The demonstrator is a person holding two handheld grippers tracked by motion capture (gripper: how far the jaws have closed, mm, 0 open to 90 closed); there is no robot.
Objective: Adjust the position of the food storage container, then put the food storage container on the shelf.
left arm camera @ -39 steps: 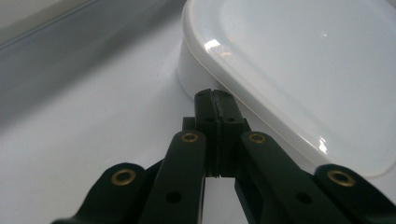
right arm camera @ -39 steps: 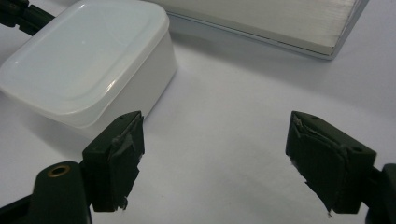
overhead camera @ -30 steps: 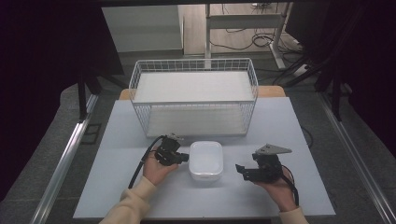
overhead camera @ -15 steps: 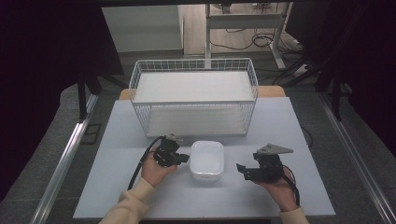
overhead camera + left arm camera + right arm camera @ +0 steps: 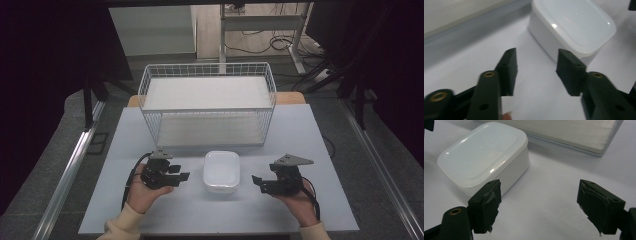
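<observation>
Though flanked by gaping hand-held grippers, white lidded box untouched.

White plastic container with rounded corners and its lid on is sitting flat, lower centre of the high view — just below the wire basket, which is standing empty across the upper middle.

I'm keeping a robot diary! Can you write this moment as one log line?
left tongs: open, empty | right tongs: open, empty | white box: lid on, between them, untouched | wire basket: behind box
</observation>
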